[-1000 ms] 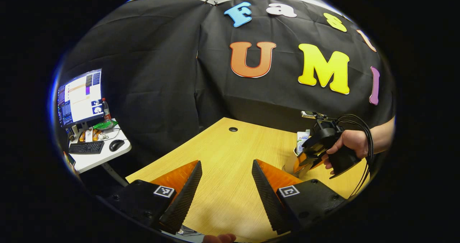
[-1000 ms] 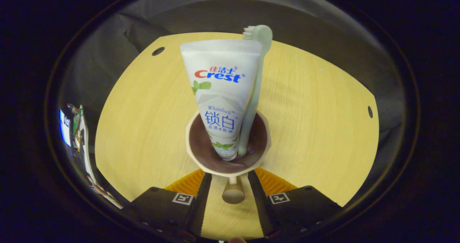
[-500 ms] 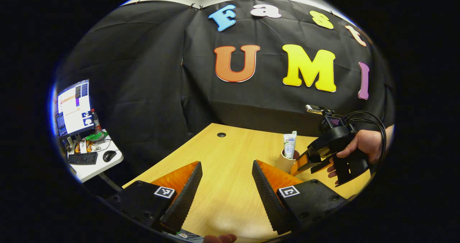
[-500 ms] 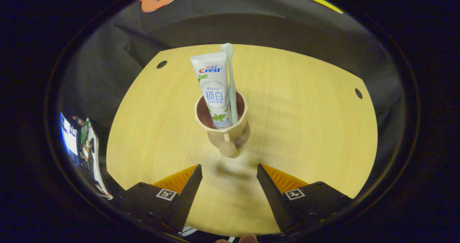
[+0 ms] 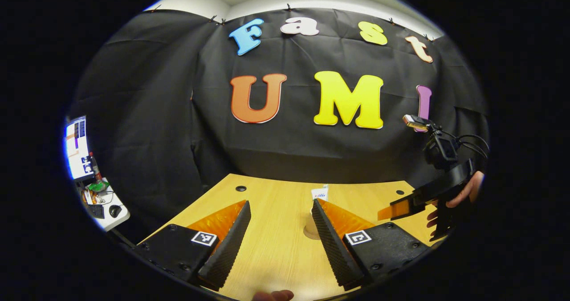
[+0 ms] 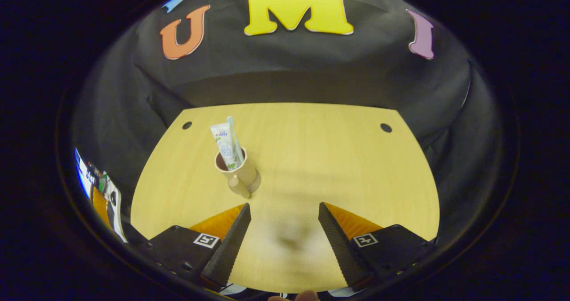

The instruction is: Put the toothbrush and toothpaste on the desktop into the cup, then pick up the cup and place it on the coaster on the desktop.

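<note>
A tan cup [image 6: 238,172] with a stub handle stands on the wooden desk [image 6: 334,158], left of centre, on what looks like a round coaster [image 5: 310,232]. A white toothpaste tube [image 6: 224,147] and a pale green toothbrush [image 6: 234,137] stand upright in it. My right gripper [image 6: 284,207] is open, a good way back from the cup and above the desk, with nothing between its fingers. In the left gripper view my left gripper [image 5: 280,203] is open too; its right finger hides most of the cup, and the toothpaste tube's top [image 5: 319,193] peeks above it. The right gripper [image 5: 394,208] hangs at the right in a hand [image 5: 467,189].
Two cable holes [image 6: 187,125] [image 6: 385,127] mark the desk's far corners. A side table [image 5: 100,203] with a monitor, a keyboard and a mouse stands far off to the left, beyond the desk's edge. Black cloth walls close the back.
My right gripper opened off the cup's handle and drew back and up, so the cup looks smaller. The left gripper view swung, and the cup now sits behind its right finger.
</note>
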Demonstrator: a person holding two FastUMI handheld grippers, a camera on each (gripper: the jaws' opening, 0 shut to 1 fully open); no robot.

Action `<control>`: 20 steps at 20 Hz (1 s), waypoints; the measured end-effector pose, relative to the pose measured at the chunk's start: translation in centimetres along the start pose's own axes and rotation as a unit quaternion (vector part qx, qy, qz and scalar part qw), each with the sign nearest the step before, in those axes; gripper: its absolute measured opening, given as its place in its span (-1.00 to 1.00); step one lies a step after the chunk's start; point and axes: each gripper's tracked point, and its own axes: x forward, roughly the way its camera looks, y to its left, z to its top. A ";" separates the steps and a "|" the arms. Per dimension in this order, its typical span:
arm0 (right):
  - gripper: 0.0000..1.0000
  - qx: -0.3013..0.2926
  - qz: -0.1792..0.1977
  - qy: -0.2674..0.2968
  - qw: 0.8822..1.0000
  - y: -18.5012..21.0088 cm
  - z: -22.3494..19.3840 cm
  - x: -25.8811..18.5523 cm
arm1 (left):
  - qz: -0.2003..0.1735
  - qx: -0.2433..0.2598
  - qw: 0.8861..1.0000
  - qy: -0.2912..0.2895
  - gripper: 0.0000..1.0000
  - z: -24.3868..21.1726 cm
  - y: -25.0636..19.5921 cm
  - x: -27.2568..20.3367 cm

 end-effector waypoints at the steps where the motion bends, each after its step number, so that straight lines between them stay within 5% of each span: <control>1: 0.85 0.002 -0.011 -0.028 1.000 -1.3 1.2 -1.2 | -0.012 0.000 1.000 -0.006 0.78 0.8 -1.0 0.3; 10: 0.86 0.018 -0.061 -0.269 0.961 -7.5 10.2 -11.9 | -0.076 0.010 0.995 -0.059 0.77 8.9 -7.3 2.2; 16: 0.85 0.004 -0.041 -0.342 0.939 -7.4 11.8 -15.8 | -0.065 0.011 0.995 -0.070 0.77 11.1 -8.4 1.7; 20: 0.85 0.002 -0.028 -0.354 0.935 -6.9 12.2 -16.4 | -0.054 0.008 0.996 -0.070 0.80 11.4 -8.6 1.6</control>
